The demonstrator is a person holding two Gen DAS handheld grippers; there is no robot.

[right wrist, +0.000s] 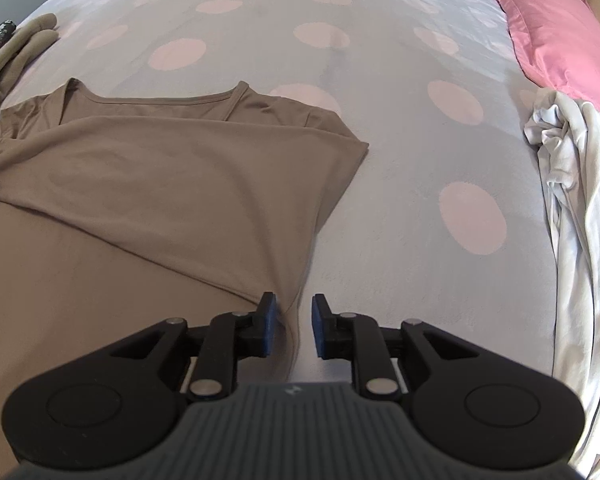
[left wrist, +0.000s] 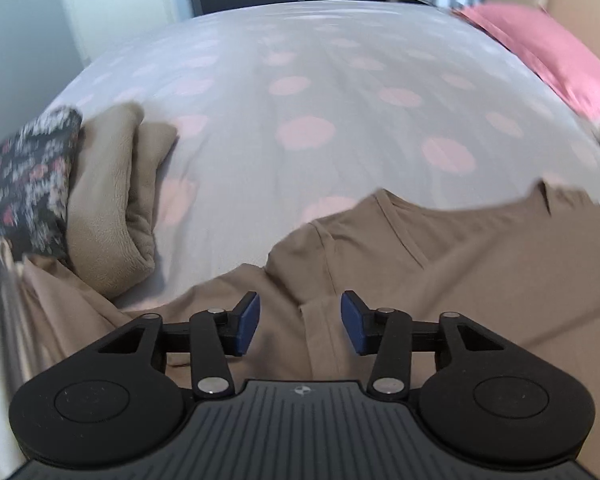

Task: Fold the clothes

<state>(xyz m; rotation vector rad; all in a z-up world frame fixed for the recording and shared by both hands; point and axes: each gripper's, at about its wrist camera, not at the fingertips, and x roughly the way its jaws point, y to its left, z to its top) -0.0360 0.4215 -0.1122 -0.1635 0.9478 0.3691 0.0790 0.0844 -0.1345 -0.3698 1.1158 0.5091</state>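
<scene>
One tan V-neck top (right wrist: 148, 184), thin smooth knit, lies flat on the bed (right wrist: 380, 200), its right side folded over the front. Bed sheet is pale grey with round pink dots. One pink pillow (right wrist: 560, 36) at the far right. One crumpled white garment (right wrist: 580, 208) on the right edge of the bed, well apart from the top. One folded beige fleece piece (left wrist: 112, 200), fuzzy and thick, on the left, touching one dark floral-print fabric (left wrist: 24, 180). No readable writing; only a small round emblem on each gripper body.

Left gripper (left wrist: 299, 322): fingers wide apart, blue pads, over the top's left sleeve area, nothing between them. Right gripper (right wrist: 294, 330): fingers apart with a narrower gap, straddling the top's right folded edge, not clamped.
</scene>
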